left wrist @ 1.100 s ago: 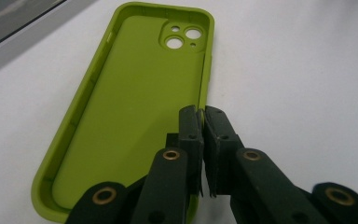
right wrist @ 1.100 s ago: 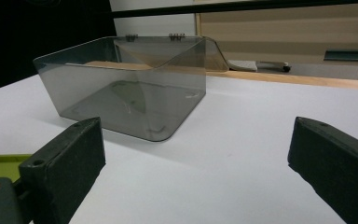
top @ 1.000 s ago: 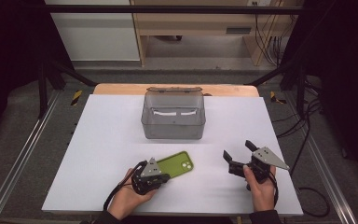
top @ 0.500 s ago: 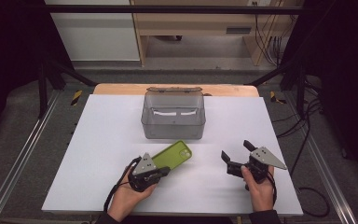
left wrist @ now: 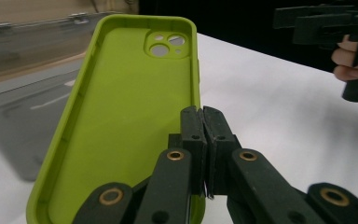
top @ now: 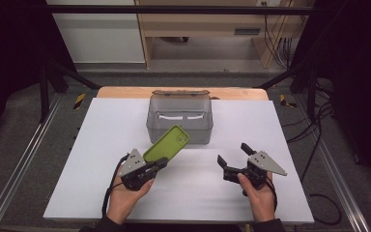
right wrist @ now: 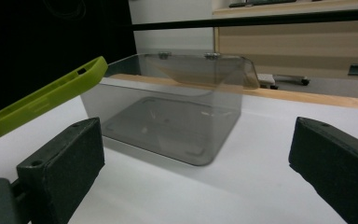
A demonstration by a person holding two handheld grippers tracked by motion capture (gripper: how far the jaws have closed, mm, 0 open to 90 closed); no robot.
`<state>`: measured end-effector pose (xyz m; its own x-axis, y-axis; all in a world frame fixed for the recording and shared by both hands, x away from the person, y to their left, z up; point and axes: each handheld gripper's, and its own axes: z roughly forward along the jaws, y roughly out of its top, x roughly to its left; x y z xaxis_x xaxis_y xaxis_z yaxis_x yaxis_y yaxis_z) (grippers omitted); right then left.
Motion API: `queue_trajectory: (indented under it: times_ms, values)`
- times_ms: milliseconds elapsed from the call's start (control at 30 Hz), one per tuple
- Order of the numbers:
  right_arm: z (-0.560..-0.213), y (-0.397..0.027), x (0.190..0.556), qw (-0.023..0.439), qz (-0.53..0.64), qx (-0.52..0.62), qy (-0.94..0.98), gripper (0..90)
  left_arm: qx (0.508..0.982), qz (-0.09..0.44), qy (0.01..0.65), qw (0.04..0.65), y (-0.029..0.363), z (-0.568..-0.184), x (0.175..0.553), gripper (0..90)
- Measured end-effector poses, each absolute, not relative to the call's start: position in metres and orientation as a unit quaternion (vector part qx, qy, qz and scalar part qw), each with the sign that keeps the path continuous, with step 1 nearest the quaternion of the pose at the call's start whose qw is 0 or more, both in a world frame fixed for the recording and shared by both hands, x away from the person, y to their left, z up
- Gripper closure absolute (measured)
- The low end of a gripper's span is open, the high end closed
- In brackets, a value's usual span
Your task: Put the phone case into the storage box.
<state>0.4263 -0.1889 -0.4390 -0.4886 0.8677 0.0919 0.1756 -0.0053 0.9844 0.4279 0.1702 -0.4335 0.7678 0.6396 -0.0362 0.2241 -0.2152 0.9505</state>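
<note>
A lime green phone case is held up off the white table, its far end tilted toward the clear grey box. My left gripper is shut on the case's near edge; in the left gripper view the jaws pinch the rim of the case, hollow side facing the camera. My right gripper is open above the table at the right, nothing between its jaws. In the right gripper view the box lies ahead and the case juts in from the left.
The box stands at the table's far middle with its lid open toward the back. A wooden strip runs along the far table edge. Black frame bars and cables flank the table.
My left gripper has lifted the phone case off the table and carried it forward toward the box. The right gripper has stayed nearly still.
</note>
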Motion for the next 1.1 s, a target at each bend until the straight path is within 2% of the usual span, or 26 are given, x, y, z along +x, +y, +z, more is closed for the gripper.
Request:
queue_trajectory:
  times_ms: [467, 667, 733, 1100]
  values:
    - [-0.419, -0.119, 0.428, 0.238, 0.616, 0.408, 0.630, 5.7, 0.716, 0.215, 0.302, 0.592, 0.195, -0.428, 0.426, 88.1]
    - [-0.416, -0.105, 0.425, 0.240, 0.633, 0.405, 0.615, 5.9, 0.708, 0.222, 0.303, 0.599, 0.196, -0.425, 0.424, 88.1]
    - [-0.414, -0.097, 0.428, 0.217, 0.643, 0.414, 0.607, 6.3, 0.702, 0.221, 0.303, 0.606, 0.197, -0.424, 0.424, 88.1]
    - [-0.407, -0.080, 0.436, 0.204, 0.643, 0.414, 0.611, 5.8, 0.690, 0.220, 0.294, 0.624, 0.189, -0.422, 0.420, 88.1]
